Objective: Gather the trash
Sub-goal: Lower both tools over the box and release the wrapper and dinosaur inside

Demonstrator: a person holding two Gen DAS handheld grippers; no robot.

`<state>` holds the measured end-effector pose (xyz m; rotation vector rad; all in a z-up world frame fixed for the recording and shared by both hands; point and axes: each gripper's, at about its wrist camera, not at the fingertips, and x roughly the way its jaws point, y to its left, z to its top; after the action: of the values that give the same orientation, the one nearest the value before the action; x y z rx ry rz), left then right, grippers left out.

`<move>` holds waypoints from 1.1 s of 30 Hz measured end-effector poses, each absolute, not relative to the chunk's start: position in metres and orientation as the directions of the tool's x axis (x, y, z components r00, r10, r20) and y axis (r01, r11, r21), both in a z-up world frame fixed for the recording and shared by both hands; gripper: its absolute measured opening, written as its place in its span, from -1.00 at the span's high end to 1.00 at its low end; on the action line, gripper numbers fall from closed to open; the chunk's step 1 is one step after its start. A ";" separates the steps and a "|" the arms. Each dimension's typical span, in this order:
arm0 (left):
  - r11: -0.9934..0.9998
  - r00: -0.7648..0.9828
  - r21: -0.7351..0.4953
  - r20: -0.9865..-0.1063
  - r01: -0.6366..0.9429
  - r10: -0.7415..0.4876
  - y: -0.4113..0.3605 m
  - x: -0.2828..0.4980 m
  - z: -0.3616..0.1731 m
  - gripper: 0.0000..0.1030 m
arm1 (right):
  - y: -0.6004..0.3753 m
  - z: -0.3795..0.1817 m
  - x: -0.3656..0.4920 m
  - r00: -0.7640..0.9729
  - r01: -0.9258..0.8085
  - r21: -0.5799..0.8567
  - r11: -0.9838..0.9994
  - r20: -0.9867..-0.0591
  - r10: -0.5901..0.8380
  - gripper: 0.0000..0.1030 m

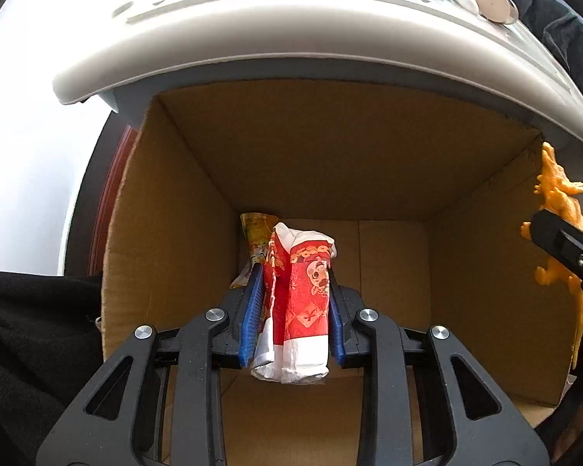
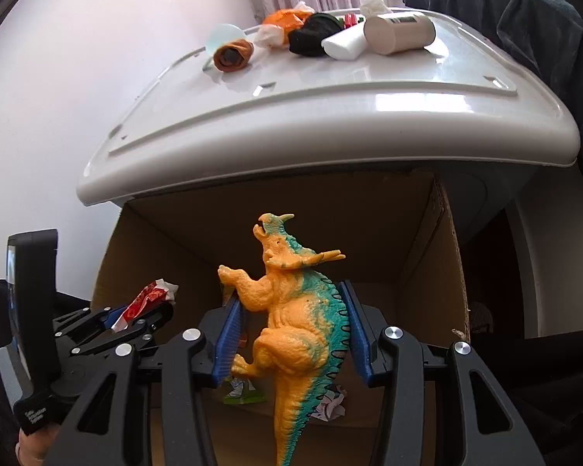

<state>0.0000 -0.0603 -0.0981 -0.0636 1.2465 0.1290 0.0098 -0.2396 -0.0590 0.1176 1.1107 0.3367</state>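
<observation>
My left gripper (image 1: 293,283) is shut on a crumpled red and white wrapper (image 1: 303,303), held over the open cardboard box (image 1: 369,163). A yellow snack wrapper (image 1: 256,233) lies in the box behind it. My right gripper (image 2: 291,299) is shut on an orange and teal toy dinosaur (image 2: 295,310), its head up and tail hanging down over the same box (image 2: 419,233). In the right wrist view the left gripper (image 2: 151,303) with the red wrapper (image 2: 147,297) shows at the left. The dinosaur (image 1: 559,202) also shows at the right edge of the left wrist view.
A white plastic lid or tabletop (image 2: 330,116) overhangs the box's far side, carrying a tan cylinder (image 2: 400,33), a white tube (image 2: 344,44), a black cloth (image 2: 315,35) and orange scraps (image 2: 233,54). Crumpled paper (image 2: 330,404) and a green packet (image 2: 241,392) lie in the box. Dark fabric (image 2: 524,19) hangs at the right.
</observation>
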 end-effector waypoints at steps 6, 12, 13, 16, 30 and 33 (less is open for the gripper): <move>0.993 0.330 0.034 -0.942 -0.111 0.069 -0.062 0.002 -0.096 0.45 | -0.238 -0.061 0.010 0.391 -0.208 0.257 0.944 -0.862 0.322 0.07; 0.989 0.347 0.085 -0.930 -0.121 0.123 -0.065 0.001 -0.081 -0.69 | -0.240 -0.052 0.013 0.424 -0.192 0.245 0.950 -0.852 0.305 -0.48; 0.988 0.368 0.098 -0.920 -0.117 0.135 -0.066 0.000 -0.077 -0.69 | -0.241 -0.051 0.012 0.432 -0.186 0.246 0.951 -0.849 0.304 -0.48; 0.989 0.391 0.111 -0.909 -0.103 0.143 -0.069 -0.001 -0.072 -0.69 | -0.246 -0.050 0.014 0.442 -0.162 0.255 0.953 -0.845 0.301 -0.48; 0.986 0.529 0.120 -0.832 -0.117 0.165 -0.069 0.002 -0.024 -0.70 | -0.265 -0.026 0.023 0.464 -0.119 0.297 0.947 -0.827 0.318 -0.62; 0.989 0.632 0.094 -0.762 -0.113 0.144 -0.064 0.003 0.015 -0.70 | -0.273 0.001 0.043 0.498 -0.133 0.308 0.942 -0.801 0.332 -0.68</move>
<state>0.0025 -0.0641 0.0145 0.0381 0.8747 0.1475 0.0428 -0.2728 0.0008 0.2169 1.0125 0.2836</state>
